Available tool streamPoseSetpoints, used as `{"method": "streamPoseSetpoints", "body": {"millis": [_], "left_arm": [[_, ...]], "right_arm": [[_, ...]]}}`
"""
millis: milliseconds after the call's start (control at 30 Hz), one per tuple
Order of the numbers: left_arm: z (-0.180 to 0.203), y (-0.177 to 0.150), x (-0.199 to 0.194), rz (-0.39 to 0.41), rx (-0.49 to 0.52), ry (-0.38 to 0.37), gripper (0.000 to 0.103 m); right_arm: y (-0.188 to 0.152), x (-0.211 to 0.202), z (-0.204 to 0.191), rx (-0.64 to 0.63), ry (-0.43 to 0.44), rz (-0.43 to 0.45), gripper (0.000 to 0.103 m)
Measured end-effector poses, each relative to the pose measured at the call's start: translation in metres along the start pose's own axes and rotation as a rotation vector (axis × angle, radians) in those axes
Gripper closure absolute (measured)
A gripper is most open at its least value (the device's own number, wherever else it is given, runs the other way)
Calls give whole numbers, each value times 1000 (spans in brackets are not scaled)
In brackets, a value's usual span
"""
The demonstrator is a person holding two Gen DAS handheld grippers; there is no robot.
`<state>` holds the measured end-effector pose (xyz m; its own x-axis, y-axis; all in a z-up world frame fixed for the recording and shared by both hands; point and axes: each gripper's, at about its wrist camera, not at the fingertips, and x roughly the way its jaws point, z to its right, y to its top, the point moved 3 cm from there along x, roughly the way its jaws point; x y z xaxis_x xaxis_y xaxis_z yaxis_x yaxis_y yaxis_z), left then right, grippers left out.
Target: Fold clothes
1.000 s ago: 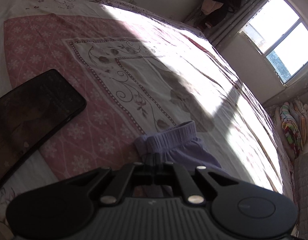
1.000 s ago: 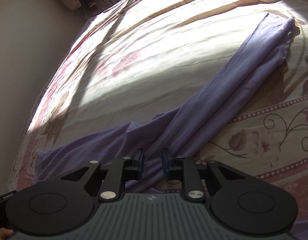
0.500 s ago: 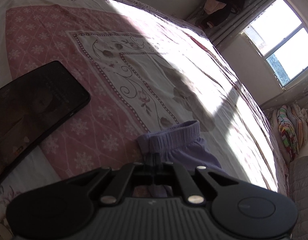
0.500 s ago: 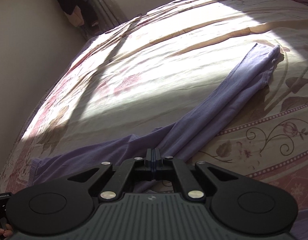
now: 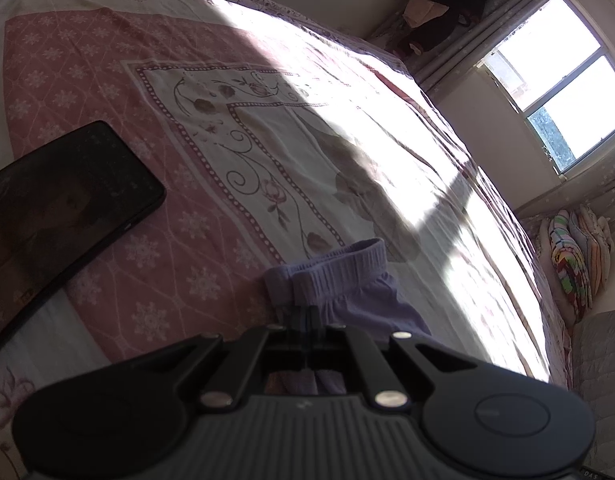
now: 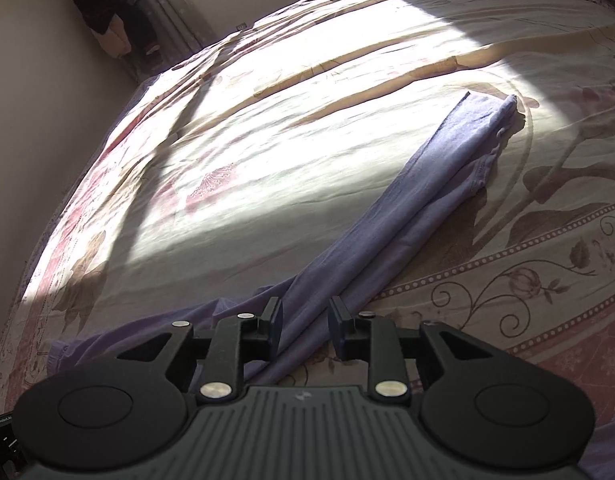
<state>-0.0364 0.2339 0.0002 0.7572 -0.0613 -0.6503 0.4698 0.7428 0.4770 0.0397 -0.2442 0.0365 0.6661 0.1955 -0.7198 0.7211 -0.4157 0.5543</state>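
Note:
Lavender trousers (image 6: 423, 200) lie on the bed, their two legs stretched away to the upper right, cuffs in the sunlight. My right gripper (image 6: 305, 322) is open, its fingers (image 6: 273, 318) straddling the cloth near the crotch. In the left wrist view the ribbed elastic waistband (image 5: 339, 272) bunches up just ahead of my left gripper (image 5: 305, 314). That gripper is shut on the waistband's near edge, cloth showing below the fingers.
A patterned pink and cream bedsheet (image 5: 155, 80) covers the bed. A black phone (image 5: 55, 200) lies on the sheet at the left. A window (image 5: 555, 80) with curtains, dark hanging clothes (image 5: 447, 4) and stacked folded textiles (image 5: 571, 260) stand beyond the bed.
My right gripper was partly open a second ago, shut on the trousers half a second ago, and has now opened again. The left gripper stays shut on the waistband and has shifted slightly.

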Motion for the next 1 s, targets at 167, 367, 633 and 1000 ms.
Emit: {"method": "streamPoseSetpoints", "body": {"millis": [167, 367, 633, 1000], "left_arm": [[3, 2, 4, -8, 5, -1, 103], [5, 0, 8, -24, 11, -2, 103], [8, -2, 12, -46, 18, 0, 103], [2, 0, 10, -43, 2, -4, 103]], "right_arm": [[24, 23, -4, 63, -47, -29, 74], [33, 56, -6, 115, -147, -72, 74], [34, 75, -10, 59, -262, -64, 82], [31, 27, 4, 37, -227, 23, 102]]}}
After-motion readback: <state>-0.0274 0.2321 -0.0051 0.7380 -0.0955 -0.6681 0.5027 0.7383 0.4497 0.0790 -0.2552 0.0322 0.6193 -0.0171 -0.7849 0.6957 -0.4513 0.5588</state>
